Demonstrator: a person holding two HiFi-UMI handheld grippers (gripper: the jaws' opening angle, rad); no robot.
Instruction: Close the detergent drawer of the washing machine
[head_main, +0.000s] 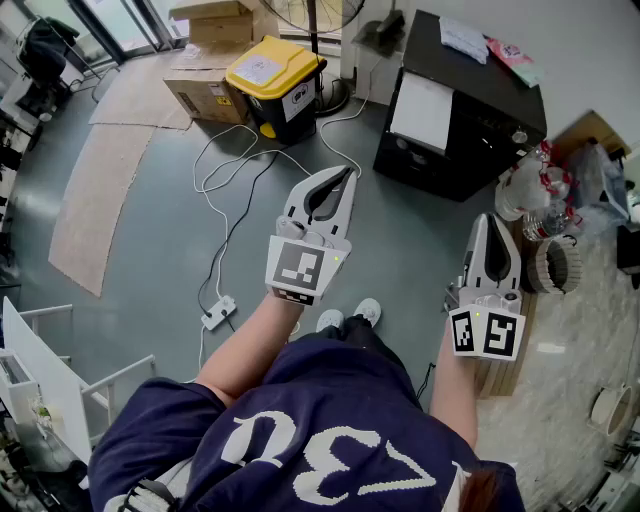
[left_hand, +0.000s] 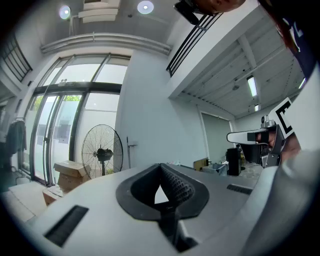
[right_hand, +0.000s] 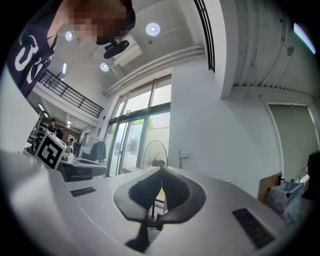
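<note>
Head view: appliance (head_main: 470, 85) past R gripper (head_main: 490, 222)

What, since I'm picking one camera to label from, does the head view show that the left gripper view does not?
Only the head view: the yellow-lidded bin, the white power strip, the person's shoes. Only the left gripper view: tall glass doors and ceiling lights. Both: the left gripper, jaws shut with nothing between them, and cardboard boxes.
</note>
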